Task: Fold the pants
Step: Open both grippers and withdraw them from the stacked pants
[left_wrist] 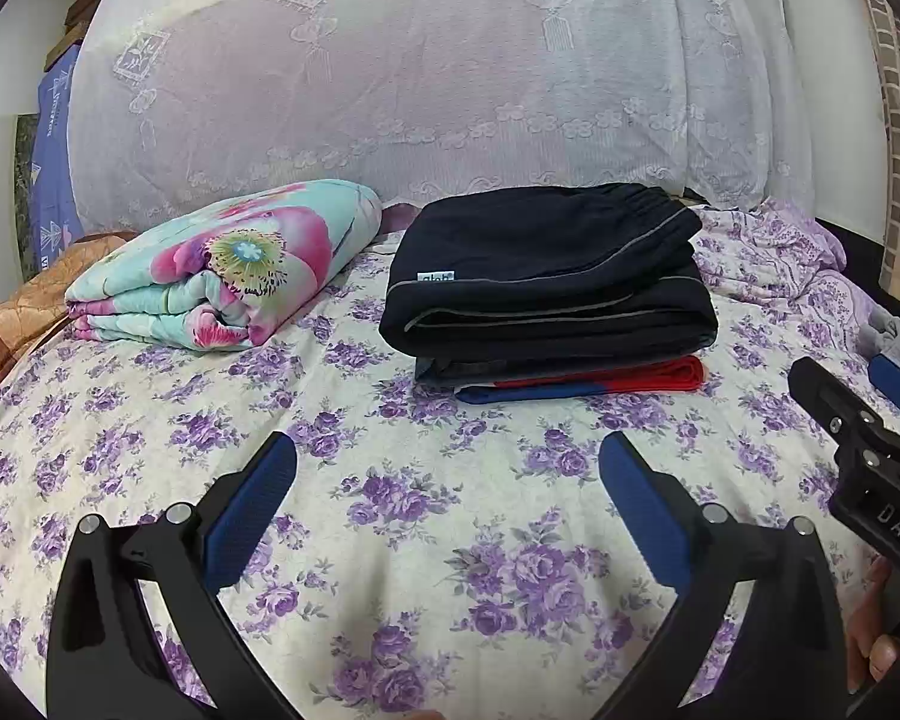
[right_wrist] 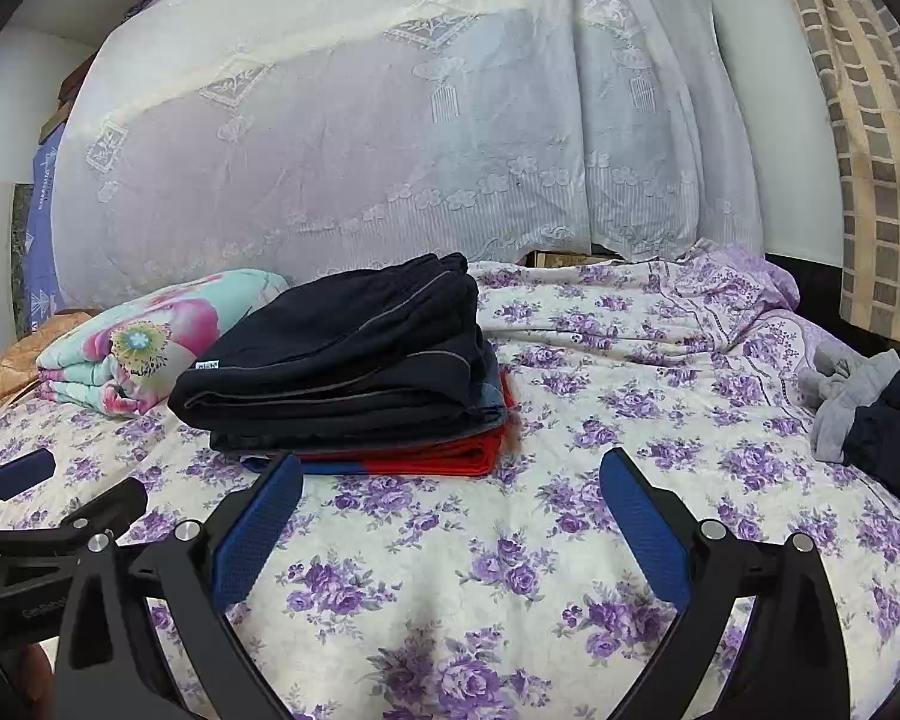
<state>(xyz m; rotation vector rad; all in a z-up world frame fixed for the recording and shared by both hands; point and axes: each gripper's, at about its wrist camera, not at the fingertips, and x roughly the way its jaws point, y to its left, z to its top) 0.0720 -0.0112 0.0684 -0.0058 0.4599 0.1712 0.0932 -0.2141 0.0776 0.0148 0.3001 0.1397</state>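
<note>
Folded dark navy pants (left_wrist: pixel 549 276) lie on top of a stack with a red and blue garment (left_wrist: pixel 600 381) under them, on the floral bed sheet (left_wrist: pixel 420 516). The same stack (right_wrist: pixel 354 360) shows left of centre in the right wrist view. My left gripper (left_wrist: pixel 447 462) is open and empty, hovering over the sheet just in front of the stack. My right gripper (right_wrist: pixel 450 480) is open and empty, to the right of the stack; it also shows at the right edge of the left wrist view (left_wrist: pixel 858 420). A loose pile of dark and grey clothes (right_wrist: pixel 870 414) lies at the far right.
A folded floral quilt (left_wrist: pixel 222 264) lies left of the stack. A white lace cover (left_wrist: pixel 420 72) rises behind the bed. An orange-brown pillow (left_wrist: pixel 24 312) sits at the left edge. A checked curtain (right_wrist: pixel 870 138) hangs at the right.
</note>
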